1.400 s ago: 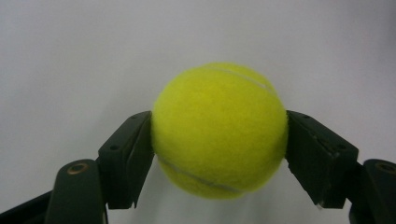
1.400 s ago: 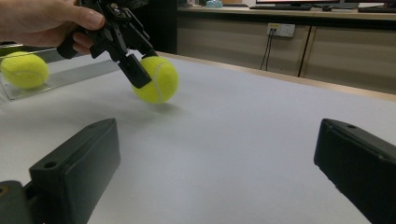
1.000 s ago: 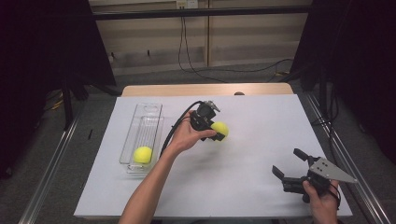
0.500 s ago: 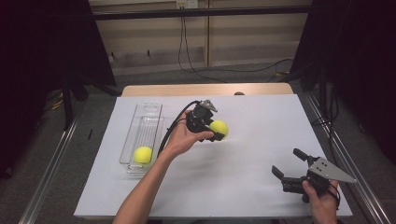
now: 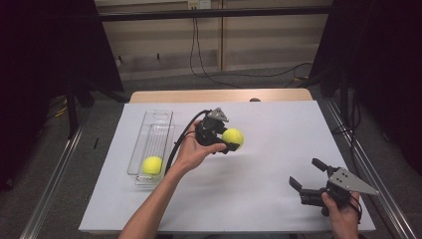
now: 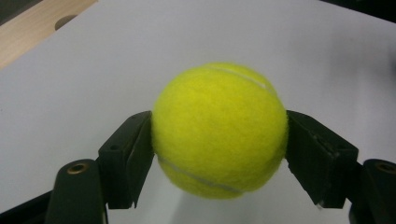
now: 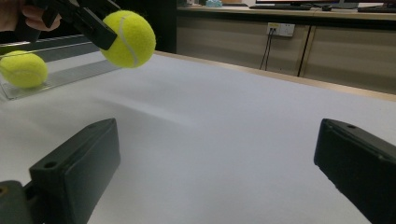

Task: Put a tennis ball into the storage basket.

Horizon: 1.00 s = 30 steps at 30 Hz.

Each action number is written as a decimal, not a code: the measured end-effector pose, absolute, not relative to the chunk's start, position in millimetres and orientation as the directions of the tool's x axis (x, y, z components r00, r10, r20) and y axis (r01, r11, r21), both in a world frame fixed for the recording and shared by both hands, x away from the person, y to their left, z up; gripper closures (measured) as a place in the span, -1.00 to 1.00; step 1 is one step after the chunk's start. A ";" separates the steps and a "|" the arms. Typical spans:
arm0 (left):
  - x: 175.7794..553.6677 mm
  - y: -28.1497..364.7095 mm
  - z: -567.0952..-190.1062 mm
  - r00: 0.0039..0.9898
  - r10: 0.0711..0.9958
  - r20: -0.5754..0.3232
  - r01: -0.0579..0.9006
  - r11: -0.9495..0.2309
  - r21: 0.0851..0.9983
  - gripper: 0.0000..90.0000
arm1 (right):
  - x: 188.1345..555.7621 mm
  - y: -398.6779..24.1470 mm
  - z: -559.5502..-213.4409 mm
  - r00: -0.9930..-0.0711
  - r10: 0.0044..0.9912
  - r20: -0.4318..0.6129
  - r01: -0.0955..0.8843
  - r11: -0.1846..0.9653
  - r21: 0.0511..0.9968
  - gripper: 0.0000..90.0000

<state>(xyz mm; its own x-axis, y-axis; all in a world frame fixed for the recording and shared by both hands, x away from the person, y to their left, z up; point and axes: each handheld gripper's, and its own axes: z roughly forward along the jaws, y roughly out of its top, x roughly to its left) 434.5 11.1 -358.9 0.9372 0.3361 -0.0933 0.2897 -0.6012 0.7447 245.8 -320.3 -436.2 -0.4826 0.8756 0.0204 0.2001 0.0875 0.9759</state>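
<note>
Two tennis balls: one (image 5: 233, 137) in left gripper (image 5: 225, 141); one (image 5: 152, 165) in tray (image 5: 158, 119)

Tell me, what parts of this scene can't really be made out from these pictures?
- High view: the person's hand covers much of the left gripper holding a ball.
- High view: the clear tray is see-through, so its walls are hard to trace around the second ball.
- Right gripper view: the tray is cut off by the left edge.
</note>
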 end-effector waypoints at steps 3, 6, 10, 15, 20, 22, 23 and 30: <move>432.0 12.7 -354.6 0.939 0.333 -0.088 0.281 -0.592 0.756 -0.40 | 245.7 -320.2 -436.2 -0.482 0.876 0.022 0.199 0.085 0.976 -1.00; 430.1 16.1 -351.0 0.939 0.333 -0.087 0.277 -0.581 0.766 -0.40 | 245.7 -320.2 -436.2 -0.483 0.875 0.023 0.200 0.084 0.976 -1.00; 427.4 21.7 -346.8 0.938 0.333 -0.093 0.276 -0.559 0.782 -0.40 | 245.7 -320.3 -436.1 -0.483 0.875 0.022 0.199 0.085 0.976 -1.00; 425.2 29.3 -341.6 0.939 0.332 -0.090 0.272 -0.556 0.785 -0.40 | 245.5 -320.3 -436.0 -0.482 0.876 0.022 0.196 0.084 0.977 -1.00; 422.8 37.4 -337.3 0.936 0.338 -0.095 0.277 -0.547 0.790 -0.40 | 245.6 -320.3 -436.0 -0.482 0.876 0.022 0.198 0.084 0.977 -1.00; 421.3 40.8 -335.4 0.935 0.343 -0.089 0.275 -0.545 0.792 -0.40 | 245.7 -320.3 -436.1 -0.482 0.876 0.022 0.199 0.085 0.976 -1.00; 420.7 42.4 -334.6 0.935 0.343 -0.088 0.274 -0.542 0.794 -0.40 | 245.6 -320.3 -436.1 -0.482 0.876 0.022 0.199 0.085 0.976 -1.00; 414.7 50.9 -332.0 0.935 0.346 -0.082 0.267 -0.530 0.805 -0.40 | 245.7 -320.1 -436.1 -0.483 0.875 0.020 0.200 0.088 0.976 -1.00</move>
<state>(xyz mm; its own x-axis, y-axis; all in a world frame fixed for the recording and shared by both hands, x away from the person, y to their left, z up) 414.7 50.9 -332.0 0.9347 0.3459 -0.0820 0.2669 -0.5305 0.8046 245.7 -320.1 -436.1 -0.4835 0.8751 0.0205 0.2004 0.0879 0.9758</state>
